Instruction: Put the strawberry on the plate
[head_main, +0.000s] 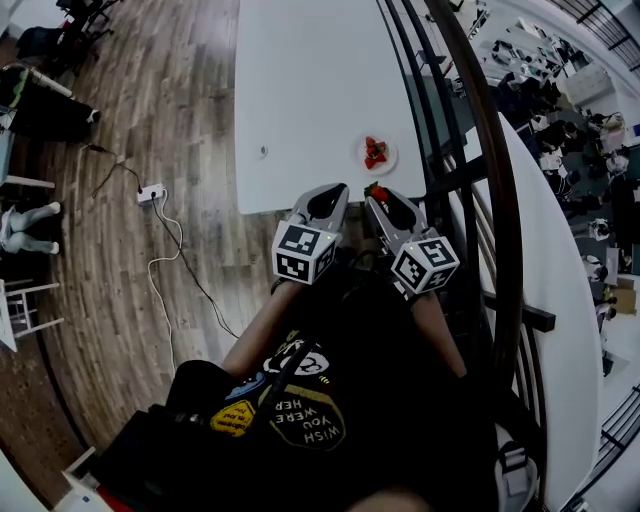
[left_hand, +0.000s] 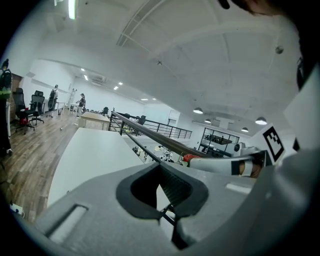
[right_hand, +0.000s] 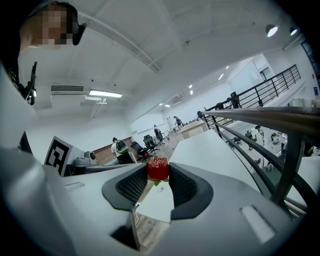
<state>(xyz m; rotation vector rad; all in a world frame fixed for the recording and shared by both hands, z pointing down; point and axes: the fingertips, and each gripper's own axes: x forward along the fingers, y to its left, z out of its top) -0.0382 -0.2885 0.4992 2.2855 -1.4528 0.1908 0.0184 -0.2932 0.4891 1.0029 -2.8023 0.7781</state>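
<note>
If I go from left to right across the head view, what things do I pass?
Power strip → left gripper → right gripper, holding a strawberry → railing. The plate is left out, since it sits straight above the right gripper.

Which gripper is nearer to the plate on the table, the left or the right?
Right. The right gripper, holding a strawberry, is just short of the plate, at the table edge. The left gripper is beside it, farther off to the left.
</note>
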